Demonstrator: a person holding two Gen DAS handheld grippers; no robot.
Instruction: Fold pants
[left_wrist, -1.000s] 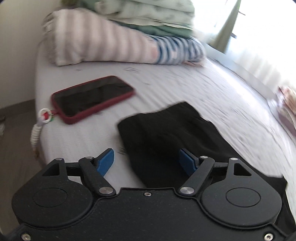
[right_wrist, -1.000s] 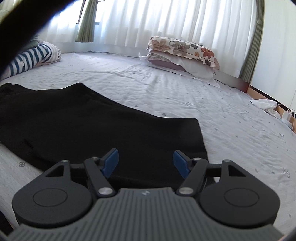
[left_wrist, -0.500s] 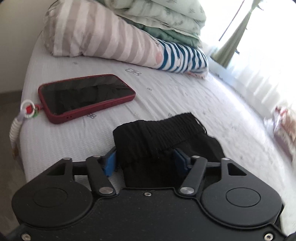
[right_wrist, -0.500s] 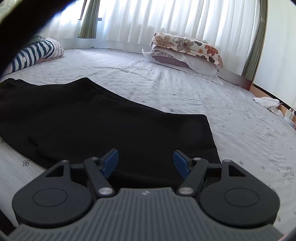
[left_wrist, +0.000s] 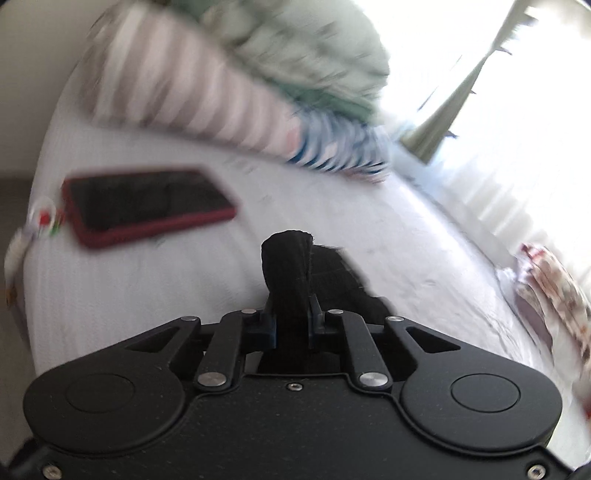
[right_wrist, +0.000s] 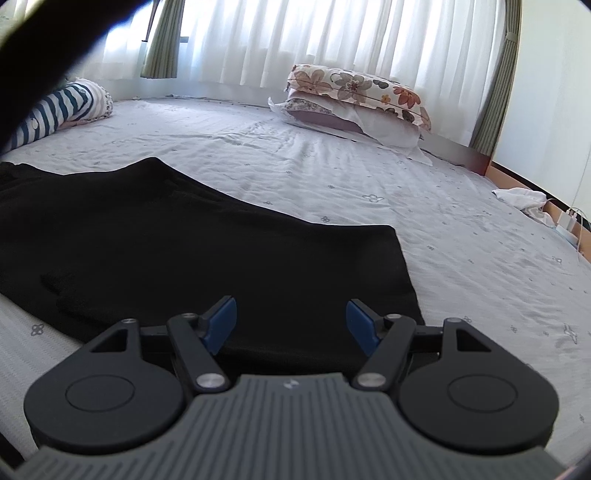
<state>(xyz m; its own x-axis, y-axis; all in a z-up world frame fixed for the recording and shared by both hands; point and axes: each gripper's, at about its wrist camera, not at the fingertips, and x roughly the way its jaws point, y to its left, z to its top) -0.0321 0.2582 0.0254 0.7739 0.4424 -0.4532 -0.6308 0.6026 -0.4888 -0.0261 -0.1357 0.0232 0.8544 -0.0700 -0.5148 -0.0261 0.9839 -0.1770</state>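
Bedroom scene, pale printed bedsheet as the work surface. Nearest in the left wrist view, the left gripper is seen clenched on a bunched waistband end of the black pants; its jaws have just been closing, cloth pinched between them. The right gripper is held released, jaws wide, over the near hem end of the pants, nothing gripped. The garment is laid flat across the sheet, apparently not yet folded crosswise. Judged: fold barely started, one end secured, the other grasp and the fold-over left. Further left, a red-cased phone is noted; far off, striped bedding, a floral pillow and curtains
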